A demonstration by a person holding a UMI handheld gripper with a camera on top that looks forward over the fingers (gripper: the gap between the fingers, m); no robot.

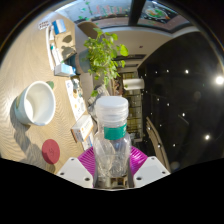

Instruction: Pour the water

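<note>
A clear plastic bottle (112, 140) with a white cap and a green band at its neck stands upright between the fingers of the gripper (112, 172), whose purple pads (88, 160) press against it from both sides, the jaws clamped on its body. Whether the bottle holds water cannot be told, and no writing on it can be read. Beyond the fingers lies a pale wooden table (30, 140), tilted in the view. On it, well to the left of the bottle, a white cup (36, 103) lies with its open mouth turned towards the camera; nothing can be made out inside it. Nearer the table's front edge, between cup and gripper, sits a dark red coaster (51, 151). A small pale box (82, 128) rests just left of the bottle; its print is too small to read. Behind the bottle rises a green plant (103, 55), with white shelves (64, 45) further left.
</note>
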